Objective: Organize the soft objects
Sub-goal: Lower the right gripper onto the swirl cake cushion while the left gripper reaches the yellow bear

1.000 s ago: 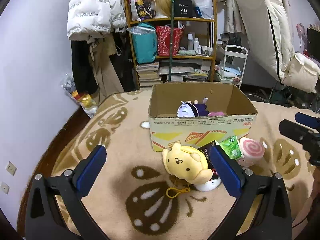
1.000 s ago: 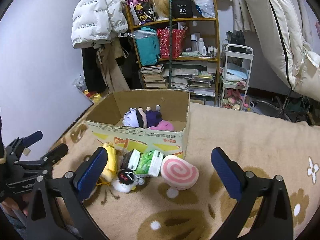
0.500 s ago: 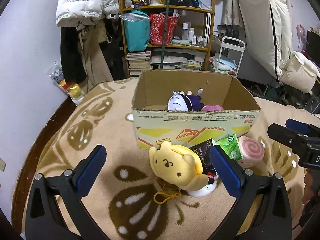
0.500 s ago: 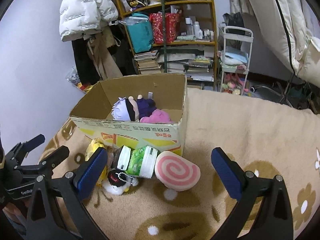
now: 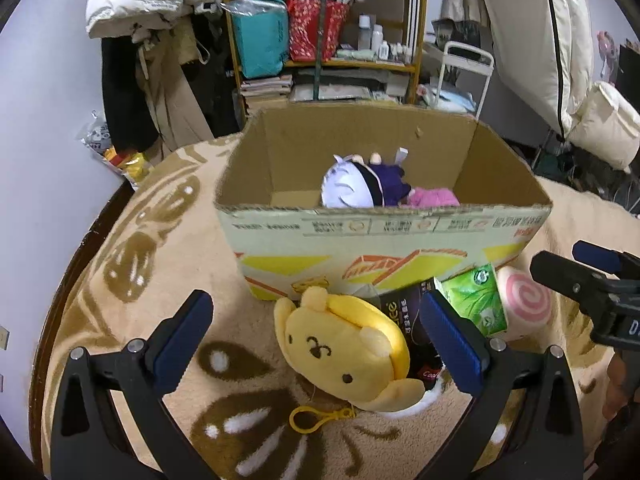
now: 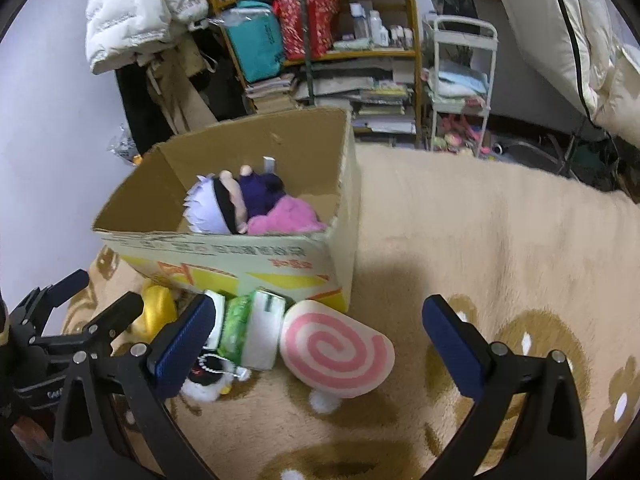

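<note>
A cardboard box stands on the beige rug and holds a white-haired doll and a pink plush. In front of it lie a yellow dog plush, a green tissue pack and a pink swirl cushion. My left gripper is open, its jaws on either side of the yellow plush and just short of it. My right gripper is open, with the swirl cushion between its jaws. The box shows there too.
A black packet and a small white-and-black plush lie among the pile. A loaded wooden shelf, hanging coats and a white trolley stand behind the box. The rug stretches right of the box.
Both grippers have moved forward and down toward the pile in front of the box. The yellow plush and the swirl cushion now look larger and closer. Nothing has been gripped.
</note>
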`<state>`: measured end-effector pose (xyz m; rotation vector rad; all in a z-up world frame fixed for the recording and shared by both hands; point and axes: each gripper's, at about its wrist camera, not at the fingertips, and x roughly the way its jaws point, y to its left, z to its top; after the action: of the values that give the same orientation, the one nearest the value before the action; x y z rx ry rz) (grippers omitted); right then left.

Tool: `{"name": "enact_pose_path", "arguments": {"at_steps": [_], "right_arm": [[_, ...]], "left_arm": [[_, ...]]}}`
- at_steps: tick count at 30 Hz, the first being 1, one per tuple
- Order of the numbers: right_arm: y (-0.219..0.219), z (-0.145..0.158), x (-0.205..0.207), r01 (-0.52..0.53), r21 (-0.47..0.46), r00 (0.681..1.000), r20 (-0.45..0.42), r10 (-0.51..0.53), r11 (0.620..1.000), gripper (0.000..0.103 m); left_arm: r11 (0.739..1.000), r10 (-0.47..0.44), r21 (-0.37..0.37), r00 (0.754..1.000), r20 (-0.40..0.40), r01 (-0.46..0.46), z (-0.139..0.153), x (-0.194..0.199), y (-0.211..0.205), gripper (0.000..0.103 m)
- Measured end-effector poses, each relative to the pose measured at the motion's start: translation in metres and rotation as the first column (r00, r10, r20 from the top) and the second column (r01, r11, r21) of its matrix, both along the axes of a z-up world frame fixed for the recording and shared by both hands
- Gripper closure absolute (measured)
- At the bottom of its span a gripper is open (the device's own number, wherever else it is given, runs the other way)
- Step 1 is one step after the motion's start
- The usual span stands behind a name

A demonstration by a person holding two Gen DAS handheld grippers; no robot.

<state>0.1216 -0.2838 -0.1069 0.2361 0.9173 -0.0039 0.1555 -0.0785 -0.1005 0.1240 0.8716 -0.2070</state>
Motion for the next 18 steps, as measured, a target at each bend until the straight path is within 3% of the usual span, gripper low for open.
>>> {"name": "enact_pose_path", "arguments": {"at_steps": [5,8,10,18], "right_arm": [[-0.013,-0.021,0.007,0.055,0.042,0.995,-0.084,-0.051,0.998,0.0],[-0.019,-0.034,0.01,0.07,0.057,0.988,-0.145,-0.061,0.996,0.013],[-0.021,-0.042,0.012,0.072,0.065,0.981,-0.183,-0.059,0.995,0.016],[-0.023,-0.055,0.015,0.063,0.094,0.975,-0.217,-0.041,0.994,0.016]], "left_arm": [[0.999,-0.026,0.025,0.999,-0.03,0.027,-0.012,0.003,-0.008,0.001],[0.998,-0.034,0.053,0.998,-0.048,0.037,-0.02,0.004,-0.014,0.001],[0.996,-0.032,0.079,0.998,-0.061,0.037,-0.026,0.005,-0.017,0.001],[0.995,0.0,0.097,0.99,-0.141,0.014,-0.044,0.016,-0.012,0.001]]}}
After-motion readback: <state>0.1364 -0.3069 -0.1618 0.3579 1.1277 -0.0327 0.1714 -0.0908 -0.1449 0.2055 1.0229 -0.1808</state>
